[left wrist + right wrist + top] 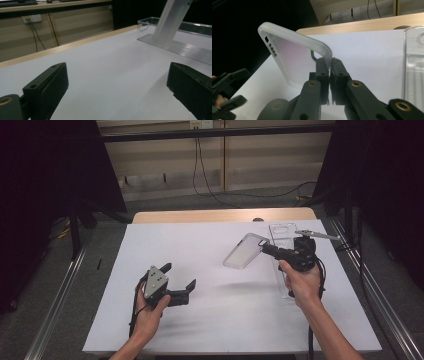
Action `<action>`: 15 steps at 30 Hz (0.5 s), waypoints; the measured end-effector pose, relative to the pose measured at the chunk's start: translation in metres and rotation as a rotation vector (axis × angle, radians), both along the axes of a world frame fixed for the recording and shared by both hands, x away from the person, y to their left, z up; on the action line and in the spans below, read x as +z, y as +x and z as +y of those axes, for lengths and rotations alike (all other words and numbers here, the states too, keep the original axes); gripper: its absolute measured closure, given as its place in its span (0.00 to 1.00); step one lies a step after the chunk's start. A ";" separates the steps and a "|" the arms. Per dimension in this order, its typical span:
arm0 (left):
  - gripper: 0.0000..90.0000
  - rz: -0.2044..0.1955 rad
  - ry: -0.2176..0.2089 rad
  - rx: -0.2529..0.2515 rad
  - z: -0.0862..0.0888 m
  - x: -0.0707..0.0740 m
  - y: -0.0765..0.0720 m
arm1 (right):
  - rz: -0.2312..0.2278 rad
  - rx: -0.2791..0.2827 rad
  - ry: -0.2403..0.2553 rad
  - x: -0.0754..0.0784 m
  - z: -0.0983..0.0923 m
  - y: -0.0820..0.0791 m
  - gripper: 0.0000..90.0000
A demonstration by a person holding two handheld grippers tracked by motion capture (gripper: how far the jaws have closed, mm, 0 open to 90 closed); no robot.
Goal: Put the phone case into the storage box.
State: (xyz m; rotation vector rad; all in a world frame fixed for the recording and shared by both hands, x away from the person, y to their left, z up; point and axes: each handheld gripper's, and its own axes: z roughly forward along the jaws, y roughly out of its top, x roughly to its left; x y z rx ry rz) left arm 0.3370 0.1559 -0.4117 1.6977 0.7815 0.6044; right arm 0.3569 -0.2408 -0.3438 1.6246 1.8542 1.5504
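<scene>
A translucent frosted phone case (pixel 244 251) hangs in the air over the white table top (pixel 210 270), right of centre. My right gripper (pixel 263 246) is shut on one edge of it. In the right gripper view the two black jaws pinch the case's rim (pixel 327 58), and the case (pixel 292 55) tilts up to the left. My left gripper (pixel 180 276) is at the front left, held by a hand, its jaws wide apart with nothing between them. The left gripper view has the case (pixel 171 21) ahead at upper right, above the table.
A clear plastic tray (pixel 282 245) lies along the table's right side, under and behind my right hand; it appears as the clear tray (pixel 180 37) and clear tray (pixel 414 65) in the gripper views. A wooden table edge (pixel 225 215) runs along the back. Black curtains flank both sides.
</scene>
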 end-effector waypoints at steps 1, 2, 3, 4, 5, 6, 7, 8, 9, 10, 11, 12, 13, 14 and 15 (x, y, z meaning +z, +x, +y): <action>0.04 0.001 -0.002 0.011 0.004 0.001 0.000 | -0.003 -0.002 -0.007 0.001 -0.001 0.000 0.96; 0.04 -0.011 0.003 0.024 0.008 0.001 -0.001 | -0.005 -0.006 -0.007 0.001 -0.001 0.000 0.96; 0.04 -0.026 0.014 0.032 0.013 0.001 -0.002 | -0.009 -0.009 -0.012 0.002 -0.002 0.000 0.96; 0.04 -0.031 0.019 0.037 0.016 0.002 -0.002 | -0.010 -0.011 -0.016 0.003 -0.003 0.001 0.96; 0.04 -0.036 0.024 0.046 0.020 0.002 -0.002 | -0.014 -0.013 -0.020 0.004 -0.004 0.001 0.96; 0.04 -0.046 0.029 0.063 0.025 0.002 -0.002 | -0.018 -0.020 -0.021 0.006 -0.005 0.001 0.96; 0.04 -0.048 0.021 0.070 0.028 0.002 -0.002 | -0.027 -0.024 -0.019 0.008 -0.008 0.001 0.96; 0.04 -0.048 0.024 0.079 0.033 0.001 -0.002 | -0.033 -0.026 -0.022 0.010 -0.009 0.001 0.96; 0.04 -0.041 0.033 0.084 0.036 0.000 -0.003 | -0.042 -0.032 -0.026 0.012 -0.011 0.000 0.96; 0.05 -0.045 0.037 0.074 0.040 -0.001 -0.003 | -0.046 -0.036 -0.027 0.013 -0.013 0.000 0.96; 0.04 -0.041 0.034 0.077 0.042 -0.003 -0.004 | -0.047 -0.036 -0.029 0.014 -0.014 0.001 0.96; 0.04 -0.043 0.038 0.071 0.046 -0.005 -0.006 | -0.045 -0.044 -0.035 0.014 -0.015 0.001 0.96; 0.04 -0.048 0.041 0.071 0.048 -0.006 -0.007 | -0.047 -0.049 -0.046 0.014 -0.016 0.002 0.96; 0.04 -0.051 0.042 0.084 0.052 -0.006 -0.008 | -0.047 -0.050 -0.049 0.015 -0.017 0.003 0.96; 0.04 -0.050 0.033 0.086 0.054 -0.006 -0.008 | -0.047 -0.052 -0.056 0.015 -0.018 0.004 0.96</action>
